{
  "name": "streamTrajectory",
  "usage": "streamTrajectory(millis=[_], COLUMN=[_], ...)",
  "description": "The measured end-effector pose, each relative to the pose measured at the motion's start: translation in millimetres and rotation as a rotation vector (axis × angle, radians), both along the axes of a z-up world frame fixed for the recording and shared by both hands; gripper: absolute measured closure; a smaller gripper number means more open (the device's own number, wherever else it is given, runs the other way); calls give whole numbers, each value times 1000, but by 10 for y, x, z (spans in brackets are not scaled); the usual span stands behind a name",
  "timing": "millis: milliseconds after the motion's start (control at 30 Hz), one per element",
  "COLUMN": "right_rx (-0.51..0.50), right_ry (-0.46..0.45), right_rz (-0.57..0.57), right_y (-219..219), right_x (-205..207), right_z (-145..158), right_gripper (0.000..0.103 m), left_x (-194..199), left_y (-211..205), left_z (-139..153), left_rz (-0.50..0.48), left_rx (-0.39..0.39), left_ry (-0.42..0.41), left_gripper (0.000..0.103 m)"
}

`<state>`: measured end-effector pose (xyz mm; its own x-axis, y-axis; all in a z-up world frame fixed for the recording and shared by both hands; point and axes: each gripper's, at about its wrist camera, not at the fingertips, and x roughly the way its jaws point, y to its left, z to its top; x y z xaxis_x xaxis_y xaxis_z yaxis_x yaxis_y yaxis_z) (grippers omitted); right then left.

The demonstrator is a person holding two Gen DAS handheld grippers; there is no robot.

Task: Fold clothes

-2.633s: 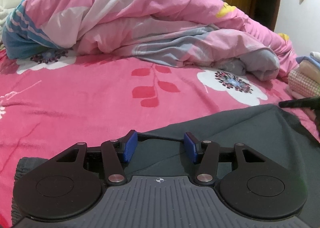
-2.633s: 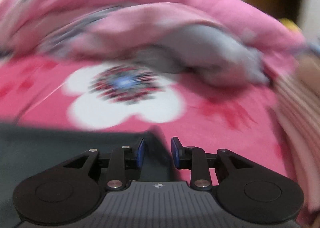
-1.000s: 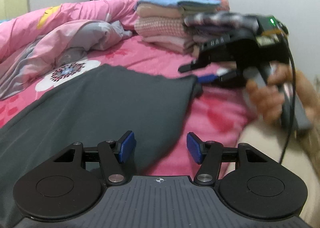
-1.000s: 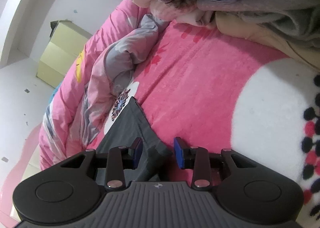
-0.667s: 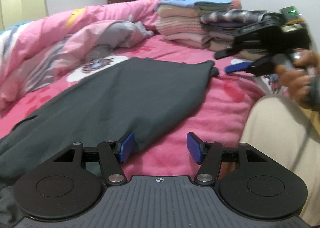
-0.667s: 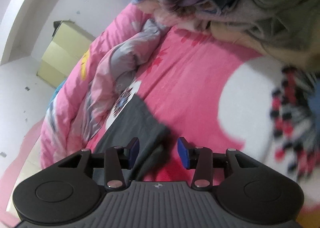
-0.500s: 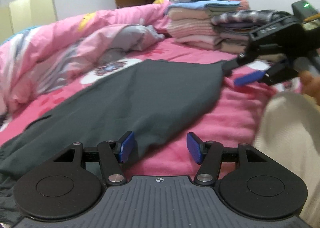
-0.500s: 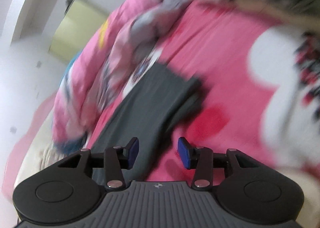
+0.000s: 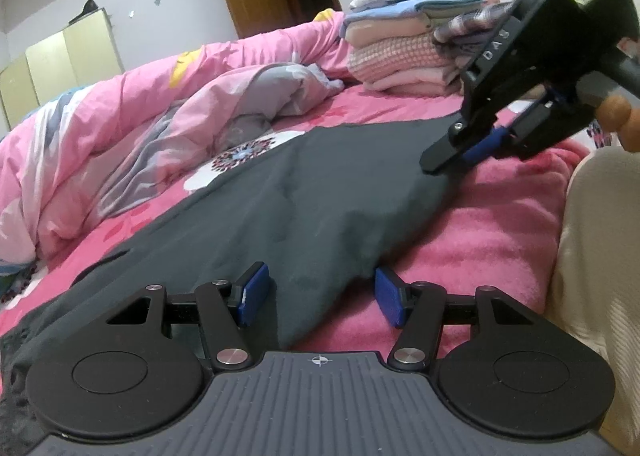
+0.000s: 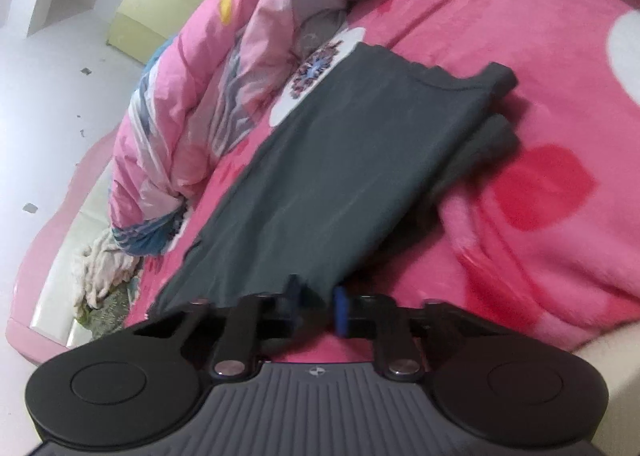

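Right gripper (image 10: pixel 316 302) low in the right wrist frame, jaws just closing and now pinched on the near edge of the dark grey garment (image 10: pixel 340 160). Seen again at right in the left wrist frame, nose down on the cloth's far corner. Left gripper (image 9: pixel 318 296) at bottom centre of its own frame, jaws standing apart, a corner of the same garment lying between the blue pads (image 9: pixel 252 292) but not pressed. Garment stretched flat across the pink bed (image 9: pixel 480 236), running from lower left toward centre right; rumpled pink quilt (image 9: pixel 140 116) at upper left, stack of folded clothes (image 9: pixel 404 44) at upper right.

Step in hand, by the look of it: taking both near corners for a fold. Worth closing the left jaws squarely on the hem, catching every layer, before any lift; then raising both corners level and together to keep the fold line straight, free of the loose strip (image 10: pixel 488 136) trailing at the garment's right side.

Against a second ago: right jaws then apart at the far corner near the stack, now clamped along the edge. Left jaws unchanged in width, with more of the garment's length in frame.
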<state>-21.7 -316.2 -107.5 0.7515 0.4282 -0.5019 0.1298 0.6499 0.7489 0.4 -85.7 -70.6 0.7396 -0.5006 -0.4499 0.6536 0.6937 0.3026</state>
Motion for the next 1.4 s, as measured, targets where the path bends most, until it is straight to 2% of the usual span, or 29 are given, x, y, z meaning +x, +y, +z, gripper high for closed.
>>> streamTrajectory(millis=[67, 133, 267, 433, 633, 800, 900, 967, 1033, 1100, 1267, 1400], right_rx=[22, 48, 112, 161, 228, 312, 273, 244, 224, 233, 279, 339], right_ry=[-17, -30, -36, -19, 32, 15, -30, -37, -40, -21, 59, 73], right_rz=[5, 14, 37, 50, 47, 34, 38, 38, 45, 82, 166, 180], right_y=[-13, -25, -57, -33, -60, -202, -233, -236, -229, -154, 67, 126], right_x=[50, 120, 325, 611, 900, 857, 691, 584, 496, 500, 723, 948], right_z=[48, 96, 140, 103, -69, -130, -30, -3, 6, -35, -180, -263], right_gripper=[96, 97, 97, 97, 94, 83, 78, 70, 70, 70, 70, 70], left_x=[30, 62, 131, 309, 669, 885, 1003, 1069, 1117, 1130, 1080, 921], left_y=[3, 15, 18, -10, 156, 310, 410, 483, 557, 602, 638, 669], left_z=[24, 56, 105, 116, 129, 95, 80, 79, 97, 123, 214, 346], left_rz=[-19, -40, -59, 0, 91, 146, 172, 187, 205, 219, 240, 239], left_rx=[-17, -44, -86, -91, -209, -320, -390, -442, -493, -515, -508, -475], left_ry=[11, 32, 49, 71, 223, 336, 404, 446, 474, 469, 420, 327], left_gripper=[44, 33, 33, 34, 38, 38, 38, 38, 38, 38, 36, 34])
